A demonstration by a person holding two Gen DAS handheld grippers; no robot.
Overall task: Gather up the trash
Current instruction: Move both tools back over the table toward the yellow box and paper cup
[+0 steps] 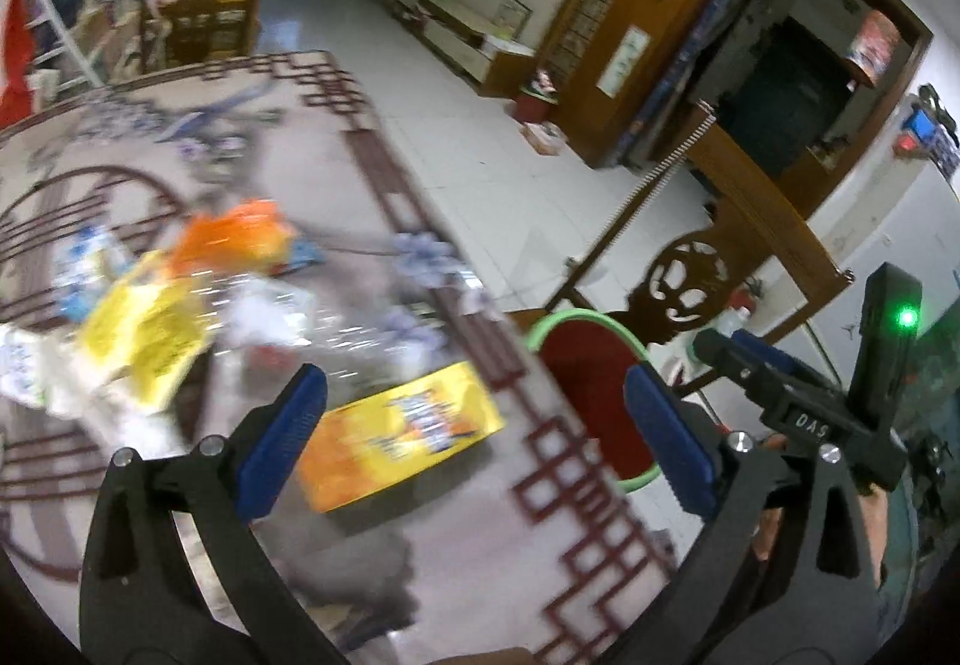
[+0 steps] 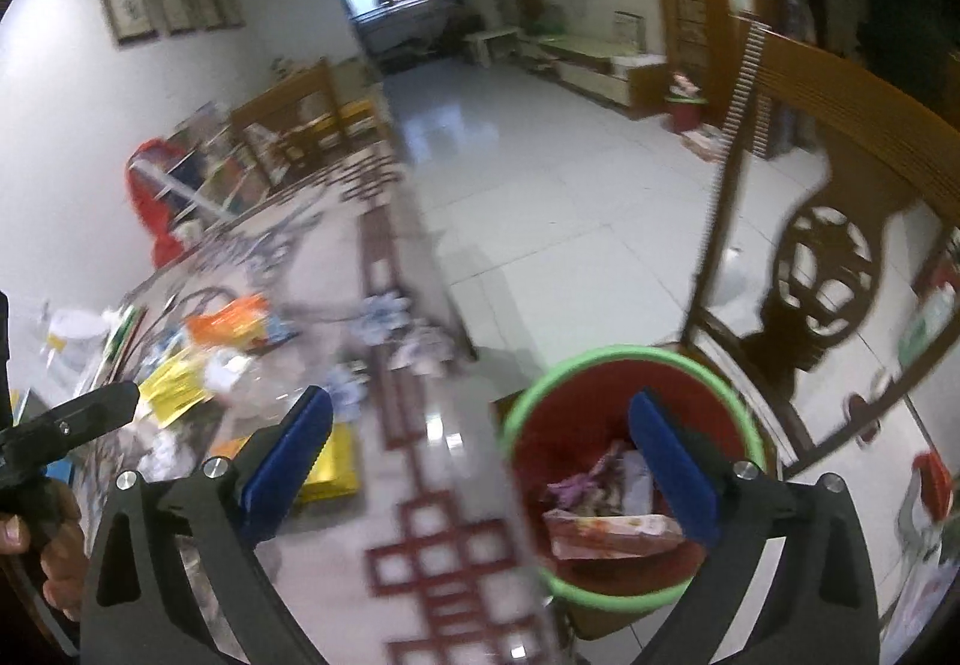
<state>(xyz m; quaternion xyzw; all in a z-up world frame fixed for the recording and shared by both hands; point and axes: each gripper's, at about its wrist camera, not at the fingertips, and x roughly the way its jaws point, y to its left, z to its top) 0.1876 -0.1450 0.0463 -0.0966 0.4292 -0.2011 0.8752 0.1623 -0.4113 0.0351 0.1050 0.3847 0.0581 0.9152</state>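
Both my grippers, left [image 1: 474,443] and right [image 2: 480,467], spread empty; bin [image 2: 630,359] holds wrappers beside the table [image 2: 456,485]; next, I'd reach for the yellow box [image 1: 399,449].

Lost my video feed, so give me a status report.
Both grippers, left and right, open and empty. Red bin holds wrappers. Yellow box and other litter on table. Nothing blocking.
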